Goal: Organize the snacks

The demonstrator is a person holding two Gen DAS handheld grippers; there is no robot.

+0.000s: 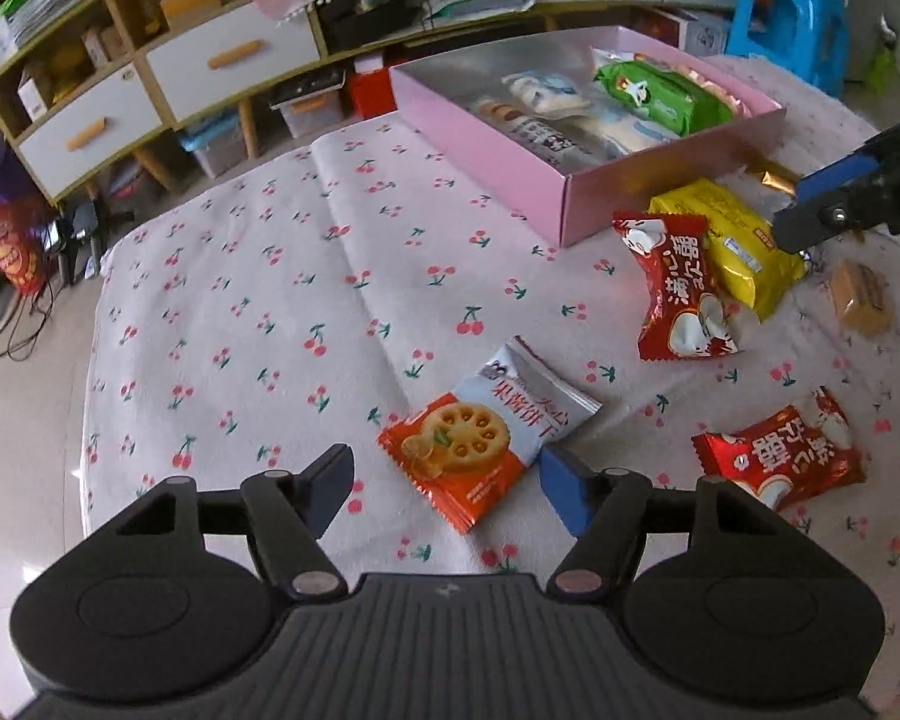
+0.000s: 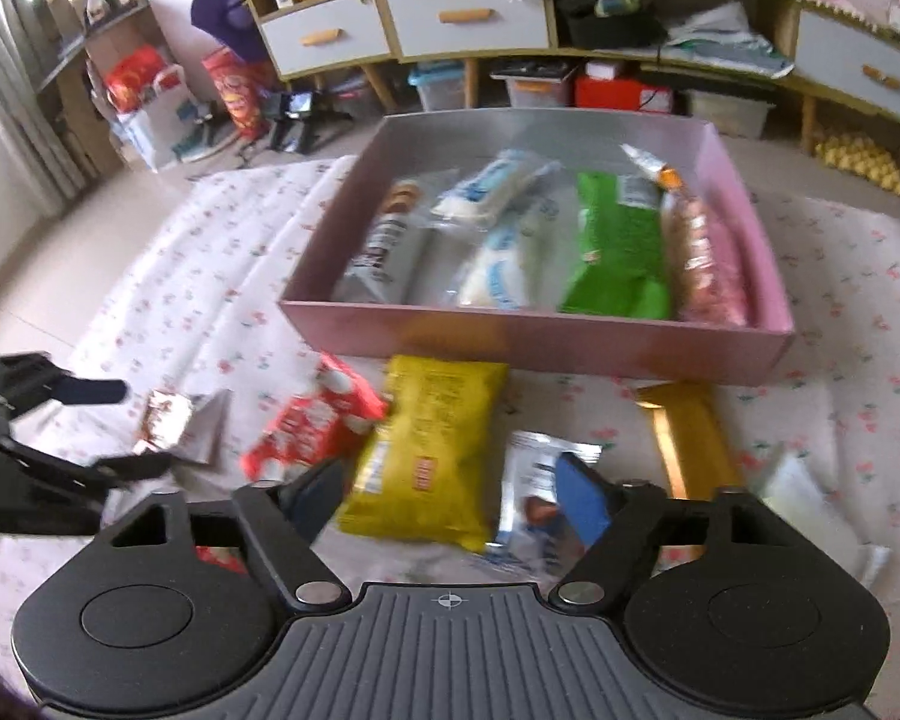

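An orange and silver biscuit packet [image 1: 474,450] lies flat on the cherry-print cloth between the fingers of my left gripper [image 1: 447,489], which is open; the pads do not press it. My right gripper [image 2: 450,498] is open around the near end of a yellow packet [image 2: 426,456], and the blurred view shows no squeeze. The pink box [image 2: 510,336] behind holds a green packet [image 2: 618,252], white-blue packets and others. In the left wrist view the right gripper [image 1: 810,222] hovers over the yellow packet [image 1: 732,240] beside the box [image 1: 570,204].
Two red packets [image 1: 678,294] [image 1: 780,456] and a tan one [image 1: 861,297] lie loose on the cloth. A gold packet [image 2: 690,438] and a silver one [image 2: 528,480] lie to the right of the yellow packet. Drawers and shelves [image 1: 228,60] stand behind; the table's left edge drops to the floor.
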